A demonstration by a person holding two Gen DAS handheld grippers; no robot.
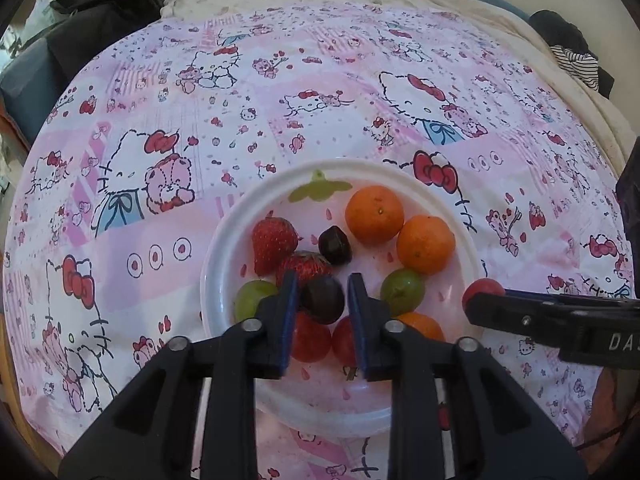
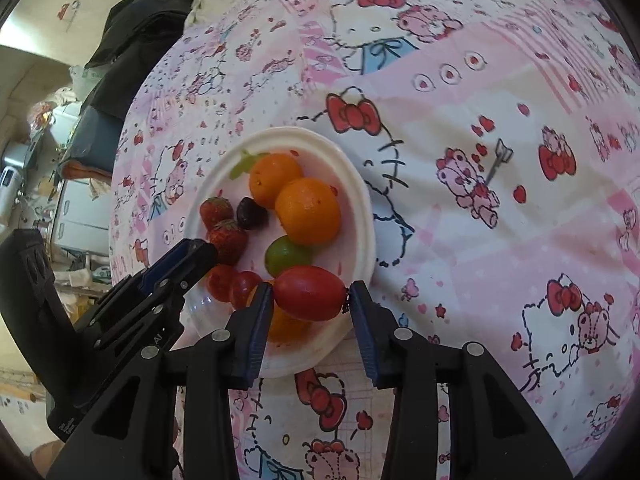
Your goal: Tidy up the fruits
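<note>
Between our left gripper [image 1: 322, 288] fingers sits a dark cherry [image 1: 322, 299]; the left pad touches it, the right pad stands a little apart, so the claw is narrow but not pressing. Our right gripper [image 2: 308, 294] holds a red oval tomato [image 2: 309, 293] over the white plate [image 2: 362, 216], where oranges [image 2: 307, 210], strawberries [image 2: 226, 240] and green grapes [image 2: 287, 255] lie.

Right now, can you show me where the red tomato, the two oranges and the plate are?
Red tomato [image 2: 309, 293]: right wrist view, middle of its skin.
Far orange [image 1: 374, 214]: left wrist view, its top.
Near orange [image 1: 425, 243]: left wrist view, its middle.
Plate [image 1: 320, 420]: left wrist view, its near rim.
</note>
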